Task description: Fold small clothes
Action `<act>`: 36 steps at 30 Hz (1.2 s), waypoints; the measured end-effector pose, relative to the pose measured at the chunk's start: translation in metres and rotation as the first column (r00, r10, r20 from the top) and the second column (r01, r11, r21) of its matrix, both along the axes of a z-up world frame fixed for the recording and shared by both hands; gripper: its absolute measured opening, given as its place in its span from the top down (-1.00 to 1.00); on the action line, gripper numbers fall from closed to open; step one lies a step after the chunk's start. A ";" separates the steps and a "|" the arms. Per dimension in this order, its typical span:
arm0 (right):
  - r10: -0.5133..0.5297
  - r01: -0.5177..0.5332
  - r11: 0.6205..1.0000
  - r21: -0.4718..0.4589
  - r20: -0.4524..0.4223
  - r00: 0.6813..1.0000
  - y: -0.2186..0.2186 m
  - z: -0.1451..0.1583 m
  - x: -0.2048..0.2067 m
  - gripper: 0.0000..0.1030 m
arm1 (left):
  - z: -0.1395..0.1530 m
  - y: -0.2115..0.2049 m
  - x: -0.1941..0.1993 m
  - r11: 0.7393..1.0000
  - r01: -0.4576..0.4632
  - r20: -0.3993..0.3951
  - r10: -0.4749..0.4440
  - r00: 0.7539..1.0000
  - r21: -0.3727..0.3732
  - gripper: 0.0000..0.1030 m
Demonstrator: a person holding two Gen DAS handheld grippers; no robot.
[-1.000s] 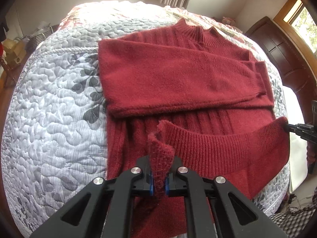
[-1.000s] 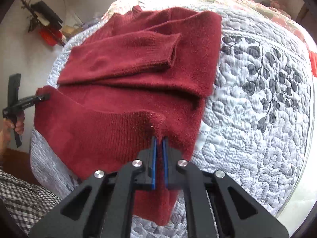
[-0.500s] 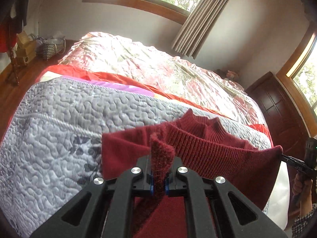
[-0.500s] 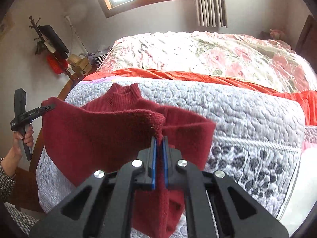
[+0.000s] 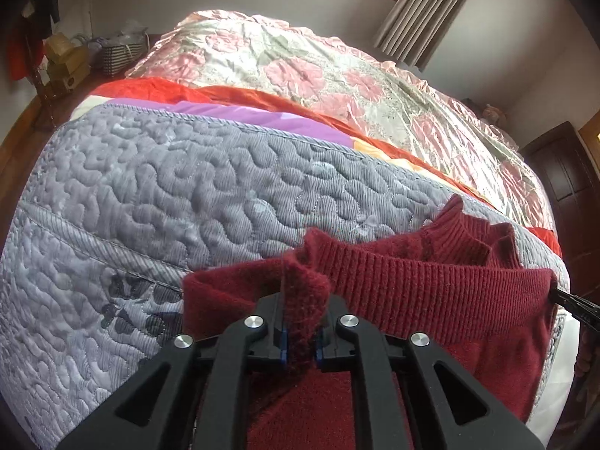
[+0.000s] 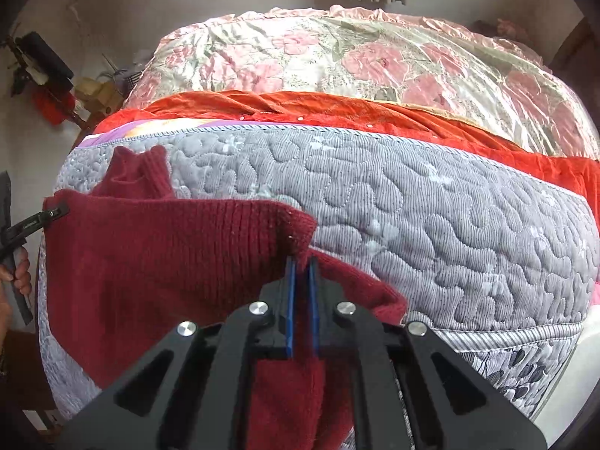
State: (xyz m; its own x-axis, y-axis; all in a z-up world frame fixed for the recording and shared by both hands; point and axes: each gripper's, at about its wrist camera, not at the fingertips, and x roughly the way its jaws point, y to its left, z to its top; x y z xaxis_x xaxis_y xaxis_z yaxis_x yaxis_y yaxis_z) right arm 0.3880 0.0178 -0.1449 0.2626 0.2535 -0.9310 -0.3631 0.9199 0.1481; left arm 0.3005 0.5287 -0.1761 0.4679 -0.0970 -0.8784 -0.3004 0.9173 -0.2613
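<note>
- I have the sweater (image 5: 442,285) by its ribbed hem, one corner in each claw, lifted over the near part of the grey quilt (image 5: 157,195); its collar lies farther in, toward the quilt's far edge.
- My left gripper (image 5: 300,333) is clamped tight on a bunched wad of hem; nothing else is in it.
- My right gripper (image 6: 302,300) is pinched nearly closed on the other hem corner, with only a thin layer between the blue pads.
- The knit looks soft, thick and limp: it sags between my two holds and drapes below.
- I judge it light but stretchy, so corners are the right hold; the thin right pinch could slip if I pull hard.
</note>
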 end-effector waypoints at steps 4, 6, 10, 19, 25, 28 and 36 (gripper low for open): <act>-0.007 0.007 1.000 0.017 0.021 1.000 -0.009 0.007 -0.016 0.36 | 0.008 0.003 -0.011 0.999 -0.013 0.011 0.013 1.000 -0.036 0.02; -0.001 0.000 0.999 0.040 0.029 1.000 -0.019 0.017 -0.036 0.27 | 0.019 0.005 -0.028 0.999 -0.008 0.029 0.010 1.000 -0.052 -0.09; 0.025 -0.025 0.992 0.122 -0.004 1.000 -0.042 0.028 -0.095 0.03 | 0.028 0.005 -0.080 0.998 0.017 0.015 -0.017 1.000 -0.052 -0.34; 0.013 0.015 0.985 0.170 -0.159 0.987 -0.070 -0.006 -0.195 0.11 | -0.013 -0.006 -0.196 0.979 -0.028 -0.107 0.006 0.994 -0.204 -0.28; 0.022 0.040 0.975 0.218 -0.275 0.961 -0.064 -0.029 -0.198 1.00 | -0.027 -0.020 -0.195 0.985 -0.022 -0.150 -0.003 0.989 -0.169 0.70; 0.036 0.031 0.965 0.259 -0.250 0.968 -0.069 -0.012 -0.205 1.00 | -0.015 -0.017 -0.192 0.985 -0.023 -0.139 -0.001 0.990 -0.172 0.78; 0.006 0.022 0.982 0.190 -0.146 0.989 -0.093 0.013 -0.214 0.44 | -0.004 -0.022 -0.191 0.987 0.018 -0.129 -0.039 0.991 -0.162 0.76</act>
State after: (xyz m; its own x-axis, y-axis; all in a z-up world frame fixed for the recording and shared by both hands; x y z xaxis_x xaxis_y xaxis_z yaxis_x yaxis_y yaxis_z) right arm 0.1744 -0.0749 -0.1321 0.1314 0.4280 -0.8942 -0.3175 0.8727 0.3710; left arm 0.1100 0.5068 -0.1805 0.3441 -0.2531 -0.9042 -0.3164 0.8754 -0.3655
